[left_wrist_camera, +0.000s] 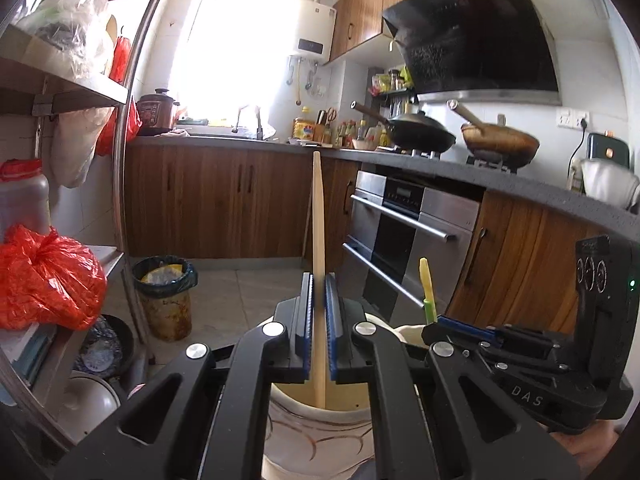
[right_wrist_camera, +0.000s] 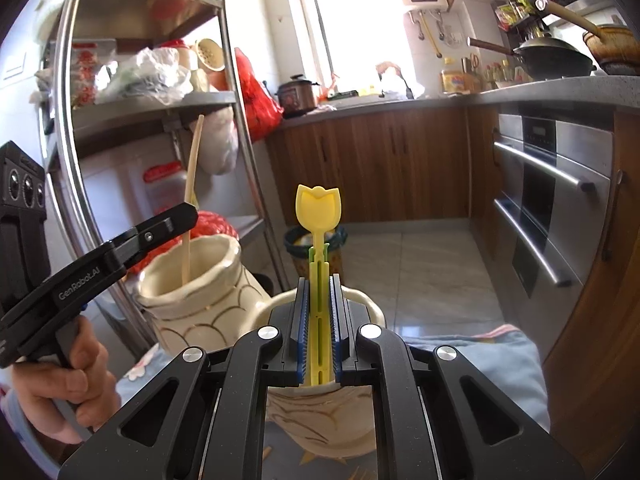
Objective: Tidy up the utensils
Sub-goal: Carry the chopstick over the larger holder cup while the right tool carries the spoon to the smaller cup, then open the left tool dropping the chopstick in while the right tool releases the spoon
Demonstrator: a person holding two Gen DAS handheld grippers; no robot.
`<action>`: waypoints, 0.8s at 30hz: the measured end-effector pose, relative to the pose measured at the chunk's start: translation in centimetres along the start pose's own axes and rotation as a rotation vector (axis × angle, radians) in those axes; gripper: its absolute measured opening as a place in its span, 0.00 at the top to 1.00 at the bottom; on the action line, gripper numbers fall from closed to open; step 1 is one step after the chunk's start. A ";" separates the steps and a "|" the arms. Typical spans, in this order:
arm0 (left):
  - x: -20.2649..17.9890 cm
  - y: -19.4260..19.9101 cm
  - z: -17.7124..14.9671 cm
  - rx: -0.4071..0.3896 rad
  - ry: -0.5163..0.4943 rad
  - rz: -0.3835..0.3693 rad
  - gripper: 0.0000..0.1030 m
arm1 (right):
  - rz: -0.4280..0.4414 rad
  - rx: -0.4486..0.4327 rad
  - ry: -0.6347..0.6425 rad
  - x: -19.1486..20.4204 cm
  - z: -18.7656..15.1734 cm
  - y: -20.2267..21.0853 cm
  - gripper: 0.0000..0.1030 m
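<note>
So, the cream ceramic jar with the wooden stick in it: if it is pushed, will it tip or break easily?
The cream jar looks like thick glazed ceramic, so probably heavy and stable, but likely to chip if knocked. Its belly is wider than its neck, so tipping seems unlikely. The thin wooden stick stands high above the rim, so pushing that could lever the jar.

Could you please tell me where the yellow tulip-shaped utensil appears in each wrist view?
Left wrist: the yellow tulip-shaped utensil rises lower right, above the right gripper.
Right wrist: it stands at centre, clamped between that gripper's jaws above a cream jar.
Shared landmark: the bin on the floor.
</note>
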State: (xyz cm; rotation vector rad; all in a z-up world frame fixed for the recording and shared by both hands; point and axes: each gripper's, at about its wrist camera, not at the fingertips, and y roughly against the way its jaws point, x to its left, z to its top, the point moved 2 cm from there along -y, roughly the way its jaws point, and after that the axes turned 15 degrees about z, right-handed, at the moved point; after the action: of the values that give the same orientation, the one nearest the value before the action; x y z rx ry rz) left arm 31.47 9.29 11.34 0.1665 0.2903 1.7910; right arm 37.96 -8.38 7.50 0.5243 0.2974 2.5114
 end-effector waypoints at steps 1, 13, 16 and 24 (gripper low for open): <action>-0.1 -0.1 0.0 0.006 -0.012 0.003 0.95 | -0.002 0.004 0.000 0.0 0.0 -0.1 0.90; 0.6 -0.7 -0.4 0.033 -0.032 0.046 0.94 | -0.010 0.039 0.006 0.1 -0.2 -0.7 0.90; 0.8 -0.6 -0.1 0.026 -0.026 0.048 0.93 | -0.009 0.036 0.008 0.1 -0.2 -0.6 0.88; 2.1 2.1 0.9 -0.040 -0.021 0.062 0.66 | -0.004 -0.009 0.023 0.3 -0.3 1.9 0.77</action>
State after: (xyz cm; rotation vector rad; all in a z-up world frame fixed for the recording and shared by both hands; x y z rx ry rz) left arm 29.27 10.95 12.73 0.1670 0.2366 1.8545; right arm 36.73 -9.76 7.94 0.4905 0.2953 2.5150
